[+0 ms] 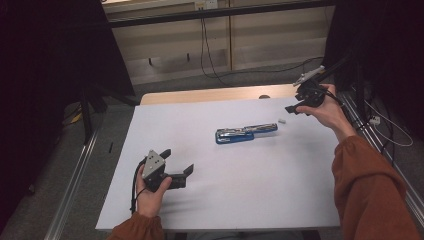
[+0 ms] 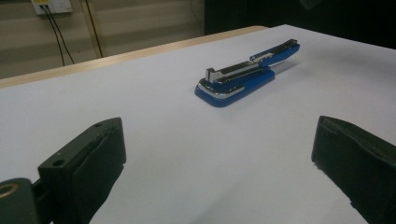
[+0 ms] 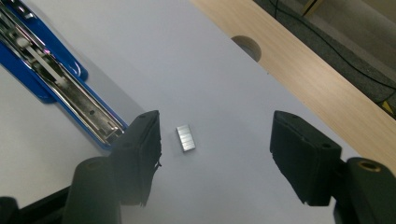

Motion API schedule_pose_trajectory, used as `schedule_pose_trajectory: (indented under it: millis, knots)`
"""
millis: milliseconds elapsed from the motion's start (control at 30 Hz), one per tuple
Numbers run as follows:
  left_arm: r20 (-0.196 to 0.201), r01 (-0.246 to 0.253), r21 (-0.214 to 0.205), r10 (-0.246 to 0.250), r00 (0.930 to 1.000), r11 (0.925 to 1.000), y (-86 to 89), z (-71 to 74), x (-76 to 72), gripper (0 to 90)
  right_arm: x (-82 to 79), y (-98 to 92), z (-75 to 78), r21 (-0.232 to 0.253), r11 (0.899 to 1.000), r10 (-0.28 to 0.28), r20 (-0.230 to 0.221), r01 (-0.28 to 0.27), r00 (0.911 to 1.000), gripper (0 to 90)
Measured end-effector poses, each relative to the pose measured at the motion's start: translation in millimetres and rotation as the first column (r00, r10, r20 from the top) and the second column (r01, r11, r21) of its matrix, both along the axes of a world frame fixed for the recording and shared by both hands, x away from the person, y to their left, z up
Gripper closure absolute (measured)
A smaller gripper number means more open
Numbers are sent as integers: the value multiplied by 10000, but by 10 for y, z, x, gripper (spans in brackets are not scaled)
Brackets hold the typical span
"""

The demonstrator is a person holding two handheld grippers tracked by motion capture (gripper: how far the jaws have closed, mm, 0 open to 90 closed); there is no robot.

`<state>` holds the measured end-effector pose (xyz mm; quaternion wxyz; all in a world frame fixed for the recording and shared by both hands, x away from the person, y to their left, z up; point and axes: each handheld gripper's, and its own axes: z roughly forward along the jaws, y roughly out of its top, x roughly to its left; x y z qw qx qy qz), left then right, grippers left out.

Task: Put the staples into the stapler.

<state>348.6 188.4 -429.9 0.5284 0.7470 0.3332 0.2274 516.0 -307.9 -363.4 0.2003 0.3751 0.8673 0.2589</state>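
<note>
A blue stapler lies swung open on the white table, its metal staple rail uppermost. A small silver block of staples rests on the table just beyond the stapler's right end. My right gripper hangs above the table's far right corner, open and holding nothing. In the right gripper view the staples lie on the table below the gap between its jaws, beside the stapler's rail end. My left gripper rests at the near left, open and empty, and points at the stapler.
A wooden desk strip with a round cable hole runs along the table's far edge. Cables hang down the back wall and trail over the floor. Metal rails flank the table on both sides.
</note>
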Motion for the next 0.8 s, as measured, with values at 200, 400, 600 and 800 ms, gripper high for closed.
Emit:
schedule_pose_trajectory:
  millis: [200,400,600,800]
  knots:
    - [-60,18,33,-18,10000,10000,13,-10,11,30,195,117,-227,-164,9990,397,-820,-412,9958,377]
    - [-55,66,68,-65,10000,10000,12,-10,7,30,281,185,-421,-444,9967,606,-1375,-673,9886,432]
    - [-64,71,69,-71,10000,10000,13,-11,7,30,329,212,-548,-693,9942,704,-1662,-829,9836,494]
    - [-64,76,61,-76,10000,10000,15,-9,4,30,353,216,-632,-812,9928,711,-1926,-881,9787,540]
